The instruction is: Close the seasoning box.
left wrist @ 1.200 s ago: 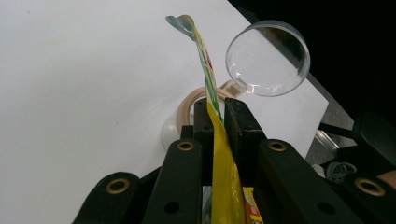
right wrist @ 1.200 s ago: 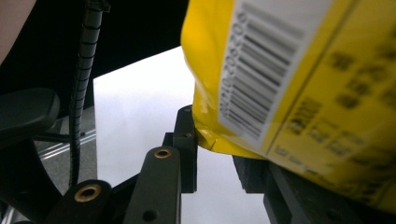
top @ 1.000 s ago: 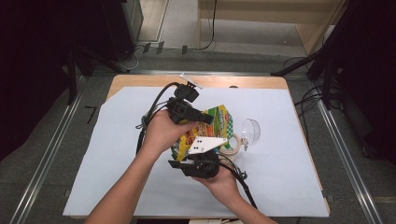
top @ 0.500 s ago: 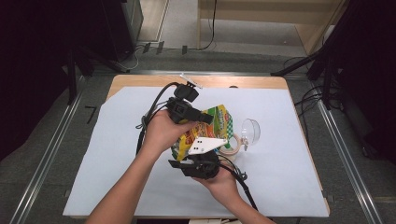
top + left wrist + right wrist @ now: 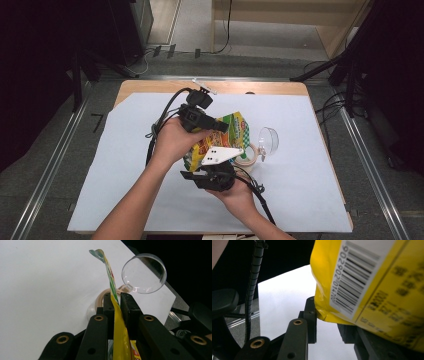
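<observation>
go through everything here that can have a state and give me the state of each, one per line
snack bag: held above the table, gripped by both grippers
left gripper: shut on the bag's thin edge
right gripper: jaws either side of the bag's lower corner; whether they press cannot be told
clear plastic scoop: lying on the white sheet, free
tape roll: flat on the sheet, partly under the bag

both hand-held grippers [image 5: 220, 125] [image 5: 212, 172] clamped, close together

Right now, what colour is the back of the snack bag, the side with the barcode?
Yellow, with a white barcode panel; the snack bag shows it best in the right gripper view.
</observation>
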A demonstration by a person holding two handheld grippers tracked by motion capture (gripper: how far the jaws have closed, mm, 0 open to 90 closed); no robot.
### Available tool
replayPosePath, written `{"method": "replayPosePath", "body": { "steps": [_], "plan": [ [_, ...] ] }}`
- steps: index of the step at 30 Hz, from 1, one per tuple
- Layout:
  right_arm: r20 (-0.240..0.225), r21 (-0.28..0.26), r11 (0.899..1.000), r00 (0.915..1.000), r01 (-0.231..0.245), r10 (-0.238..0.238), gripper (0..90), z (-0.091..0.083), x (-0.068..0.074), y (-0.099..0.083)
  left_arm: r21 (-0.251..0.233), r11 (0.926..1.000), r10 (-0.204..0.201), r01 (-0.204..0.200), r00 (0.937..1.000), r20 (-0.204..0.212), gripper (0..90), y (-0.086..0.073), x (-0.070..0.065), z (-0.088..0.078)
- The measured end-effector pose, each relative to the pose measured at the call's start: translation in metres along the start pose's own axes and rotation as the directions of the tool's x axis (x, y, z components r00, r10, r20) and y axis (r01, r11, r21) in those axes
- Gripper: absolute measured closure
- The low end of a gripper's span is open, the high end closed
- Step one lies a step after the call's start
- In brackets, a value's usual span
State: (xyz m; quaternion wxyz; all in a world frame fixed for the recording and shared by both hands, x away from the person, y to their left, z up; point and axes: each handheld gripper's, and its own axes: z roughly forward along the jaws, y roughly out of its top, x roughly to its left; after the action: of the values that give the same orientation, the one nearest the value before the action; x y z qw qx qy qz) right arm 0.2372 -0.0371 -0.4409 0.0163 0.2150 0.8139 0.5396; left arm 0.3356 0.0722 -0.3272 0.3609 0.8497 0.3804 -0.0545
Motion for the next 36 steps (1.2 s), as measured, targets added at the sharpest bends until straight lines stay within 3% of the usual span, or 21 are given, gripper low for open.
{"method": "replayPosePath", "body": {
  "steps": [24, 36],
  "plan": [
    [-0.002, -0.002, 1.000, 1.0000, -0.010, 0.010, 73.2, 0.000, 0.000, 0.001, 0.002, 1.0000, 0.005, -0.005, 1.0000, -0.003, 83.0, 0.002, -0.003, 0.000],
    [0.000, -0.006, 1.000, 1.0000, -0.010, 0.010, 74.1, -0.001, 0.000, 0.001, 0.008, 0.9997, 0.025, -0.025, 0.9997, -0.001, 83.1, 0.003, -0.013, -0.001]
  ]
}}
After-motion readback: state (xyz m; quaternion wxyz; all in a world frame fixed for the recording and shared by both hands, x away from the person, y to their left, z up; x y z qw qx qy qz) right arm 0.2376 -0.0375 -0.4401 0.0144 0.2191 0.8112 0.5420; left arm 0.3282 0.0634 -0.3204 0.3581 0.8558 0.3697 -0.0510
